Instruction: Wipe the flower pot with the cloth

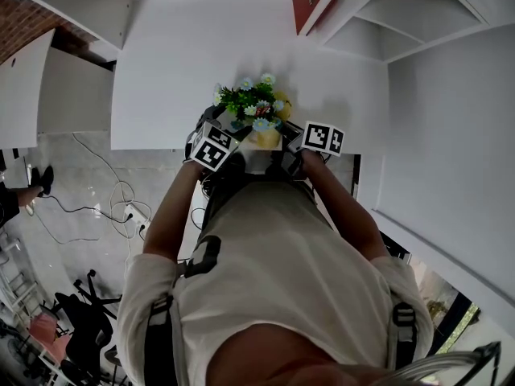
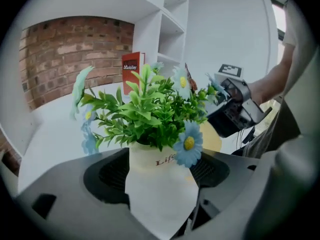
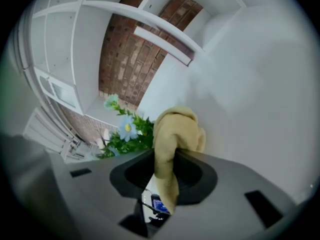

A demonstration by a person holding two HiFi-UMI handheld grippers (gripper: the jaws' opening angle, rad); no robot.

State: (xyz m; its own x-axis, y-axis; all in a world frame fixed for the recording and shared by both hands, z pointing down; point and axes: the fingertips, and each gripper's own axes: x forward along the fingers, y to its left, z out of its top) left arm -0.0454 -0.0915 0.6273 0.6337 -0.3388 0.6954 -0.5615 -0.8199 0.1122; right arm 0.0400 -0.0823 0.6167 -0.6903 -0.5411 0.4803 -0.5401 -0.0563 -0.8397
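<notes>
**Person at a white desk (image 1: 185, 63), head view and both gripper views.** The left tool (image 2: 161, 171) pinches the flower pot (image 2: 160, 199). Its two jaws press against the pale body of the pot from either side. The pot carries red lettering near its rim and stands upright between them. Green leaves and blue daisy-like flowers (image 2: 150, 109) rise from the pot.

The right tool (image 3: 165, 166) is pressed together on the yellow cloth (image 3: 175, 129). One part of the cloth hangs down between the jaws and the rest bunches above their tips.

In the left gripper view, the cloth appears just behind the right side of the pot, beside the right tool. Whether it touches the pot cannot be told.

In the head view, the pot lies at the near edge of the desk, directly in front of the person and between the two marker cubes. Whether it rests on the desk or is lifted cannot be told.

Background: a red box (image 2: 132, 69) on the white shelves (image 2: 170, 29), and a brick wall (image 2: 65, 54).
</notes>
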